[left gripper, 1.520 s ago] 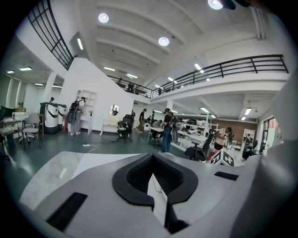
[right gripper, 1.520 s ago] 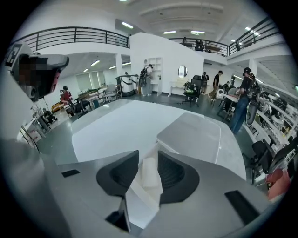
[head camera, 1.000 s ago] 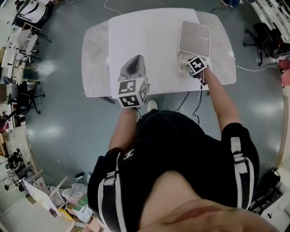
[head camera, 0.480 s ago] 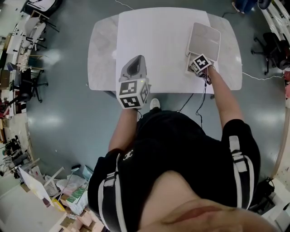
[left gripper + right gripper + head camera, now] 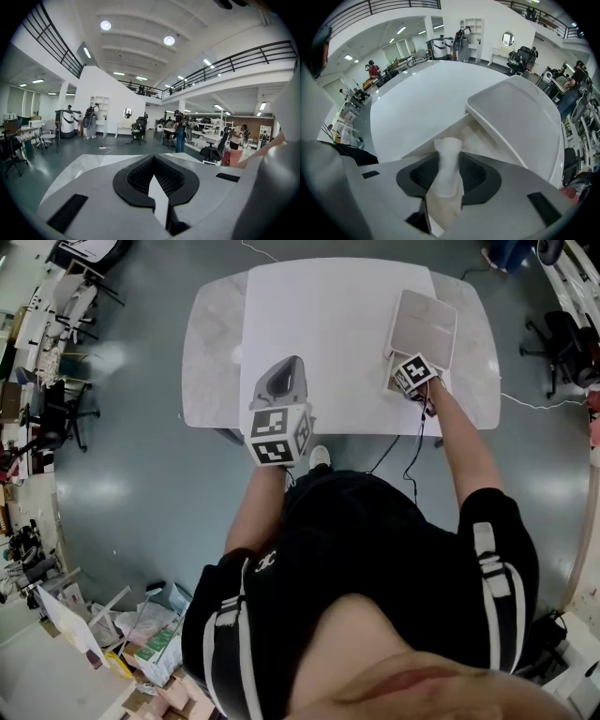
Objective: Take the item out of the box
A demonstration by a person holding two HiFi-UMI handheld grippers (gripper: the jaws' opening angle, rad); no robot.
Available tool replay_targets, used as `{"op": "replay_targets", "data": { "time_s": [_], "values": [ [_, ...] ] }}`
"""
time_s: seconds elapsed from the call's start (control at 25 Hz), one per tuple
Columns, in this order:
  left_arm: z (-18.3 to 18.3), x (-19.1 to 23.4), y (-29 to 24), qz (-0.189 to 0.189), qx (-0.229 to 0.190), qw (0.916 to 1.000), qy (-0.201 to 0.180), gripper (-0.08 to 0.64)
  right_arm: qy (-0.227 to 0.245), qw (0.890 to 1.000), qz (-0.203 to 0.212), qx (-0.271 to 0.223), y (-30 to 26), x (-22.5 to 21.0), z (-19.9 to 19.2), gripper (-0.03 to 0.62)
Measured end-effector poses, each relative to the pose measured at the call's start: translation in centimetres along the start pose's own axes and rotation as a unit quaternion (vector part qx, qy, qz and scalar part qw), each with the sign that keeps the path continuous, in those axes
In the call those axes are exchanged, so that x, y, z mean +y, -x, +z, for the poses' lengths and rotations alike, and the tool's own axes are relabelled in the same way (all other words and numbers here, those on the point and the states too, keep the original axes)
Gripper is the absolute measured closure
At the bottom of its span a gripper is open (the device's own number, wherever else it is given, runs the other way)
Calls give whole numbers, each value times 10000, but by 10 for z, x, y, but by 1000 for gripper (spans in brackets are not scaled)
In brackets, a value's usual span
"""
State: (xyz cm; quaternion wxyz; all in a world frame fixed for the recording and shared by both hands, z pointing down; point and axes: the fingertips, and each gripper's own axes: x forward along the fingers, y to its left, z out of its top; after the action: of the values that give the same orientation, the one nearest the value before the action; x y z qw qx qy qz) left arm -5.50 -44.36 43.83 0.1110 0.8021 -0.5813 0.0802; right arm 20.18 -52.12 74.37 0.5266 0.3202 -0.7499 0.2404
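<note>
**Right fingers closing on the item at the box mouth**

The right gripper (image 5: 397, 382) is at the near end of the open box (image 5: 480, 140). Its fingers are closing, and the white item (image 5: 448, 161) stands between them, seemingly touching both sides. The item's long axis runs along the fingers, and its rounded end pokes out ahead toward the box interior. The lid (image 5: 424, 326) is tipped back, ahead and to the right of the fingers. Lifting out likely means pulling back and up, clear of the box wall just ahead. The left gripper (image 5: 284, 367) hangs over the near bench (image 5: 319, 324) edge, well apart from the box, with a narrow gap between its fingers and nothing in it. The right hand is clearly the nearer one.
</note>
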Motion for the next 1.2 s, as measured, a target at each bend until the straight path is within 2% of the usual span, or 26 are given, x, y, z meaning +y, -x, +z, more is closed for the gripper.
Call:
{"op": "replay_targets", "data": {
  "time_s": [0.24,0.4,0.52,0.68,0.88,1.0,1.2],
  "values": [
    [3,-16,-13,-235,-37,9997,-2,546,19,9991,-293,-316,27,-3,0,456],
    [5,-35,-26,-498,-56,9987,-65,546,-68,9962,-460,-743,49,-7,2,459],
    [9,-44,-31,-693,-87,9975,-96,546,-310,9906,-538,-1216,73,-8,9,460],
    [13,-58,-40,-907,-99,9957,-131,546,-555,9764,-644,-1985,112,-7,19,462],
    [16,-72,-50,-1157,-103,9931,-164,546,-658,9490,-1039,-2903,166,-4,33,466],
    [17,-84,-56,-1314,-97,9911,-189,546,-843,9224,-1402,-3498,204,-7,37,469],
    [21,-101,-64,-1575,-113,9871,-250,546,-1109,8714,-1934,-4370,267,-6,37,471]
  ]
}}
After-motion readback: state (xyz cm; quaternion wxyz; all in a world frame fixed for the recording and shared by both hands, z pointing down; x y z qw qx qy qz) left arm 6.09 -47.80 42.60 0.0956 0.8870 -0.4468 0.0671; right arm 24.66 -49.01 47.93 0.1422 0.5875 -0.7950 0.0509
